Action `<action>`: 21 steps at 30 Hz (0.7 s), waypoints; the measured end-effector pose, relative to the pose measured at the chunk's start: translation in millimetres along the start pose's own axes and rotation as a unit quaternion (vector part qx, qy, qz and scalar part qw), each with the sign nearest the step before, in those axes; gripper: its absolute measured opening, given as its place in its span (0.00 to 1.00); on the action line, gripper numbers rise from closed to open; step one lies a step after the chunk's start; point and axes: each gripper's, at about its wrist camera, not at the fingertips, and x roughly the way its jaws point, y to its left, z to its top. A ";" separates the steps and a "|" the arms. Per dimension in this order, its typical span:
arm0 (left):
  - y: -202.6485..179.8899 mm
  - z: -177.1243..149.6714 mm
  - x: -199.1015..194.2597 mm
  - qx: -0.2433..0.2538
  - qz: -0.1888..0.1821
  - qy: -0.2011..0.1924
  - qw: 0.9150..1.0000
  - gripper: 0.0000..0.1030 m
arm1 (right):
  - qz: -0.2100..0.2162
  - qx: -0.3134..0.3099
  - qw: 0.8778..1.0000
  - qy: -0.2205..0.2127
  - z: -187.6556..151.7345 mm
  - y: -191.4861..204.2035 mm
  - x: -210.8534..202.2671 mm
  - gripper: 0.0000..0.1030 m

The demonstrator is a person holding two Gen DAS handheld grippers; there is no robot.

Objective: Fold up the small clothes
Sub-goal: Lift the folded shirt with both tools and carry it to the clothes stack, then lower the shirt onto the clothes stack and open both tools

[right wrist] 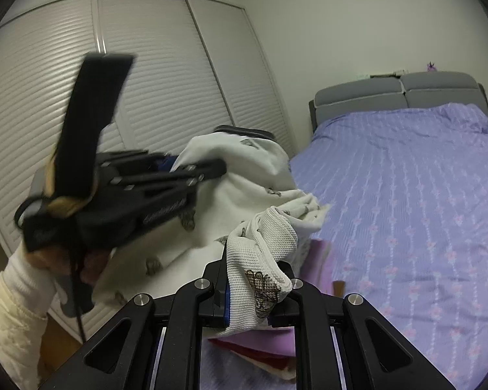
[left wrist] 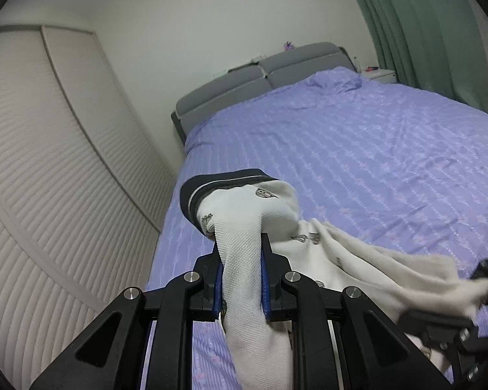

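A small white garment (left wrist: 309, 227) with a dark navy collar and little printed figures hangs in the air over the bed, stretched between both grippers. My left gripper (left wrist: 240, 243) is shut on a waffle-knit part of it, and the cloth runs down between the blue pads. The garment trails right to my blurred right gripper (left wrist: 484, 276). In the right wrist view my right gripper (right wrist: 255, 273) is shut on another knit edge of the garment (right wrist: 244, 175). The left gripper (right wrist: 211, 167) shows at the left, held by a hand in a cream sleeve.
A wide bed with a purple patterned cover (left wrist: 374, 162) and a grey headboard (left wrist: 263, 78) fills the room. White louvred wardrobe doors (right wrist: 162, 81) stand at the left, a green curtain (left wrist: 423, 32) at the right. A folded purple and red pile (right wrist: 260, 341) lies below my right gripper.
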 end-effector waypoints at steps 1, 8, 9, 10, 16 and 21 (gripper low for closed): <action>2.1 -4.7 6.2 -0.004 0.000 0.007 1.000 0.19 | 0.000 0.003 1.000 0.007 -4.4 0.4 5.0 0.15; 31.0 -34.7 30.1 -0.070 -0.009 0.034 0.997 0.34 | -0.001 0.015 1.000 0.025 -23.0 -8.9 19.5 0.16; 39.2 -38.2 34.6 -0.088 0.001 0.035 0.995 0.39 | -0.001 0.021 0.999 0.025 -22.7 -10.6 22.1 0.16; 45.2 -40.6 36.4 -0.106 0.010 0.034 0.994 0.49 | 0.000 0.027 0.999 0.024 -25.1 -12.4 21.9 0.16; 52.6 -45.4 45.2 -0.143 0.042 0.043 0.988 0.61 | 0.003 0.058 0.998 0.031 -38.7 -17.1 26.8 0.28; 45.4 -45.1 53.8 -0.148 0.071 0.064 0.984 0.65 | 0.004 0.091 0.995 0.038 -43.4 -32.3 23.9 0.46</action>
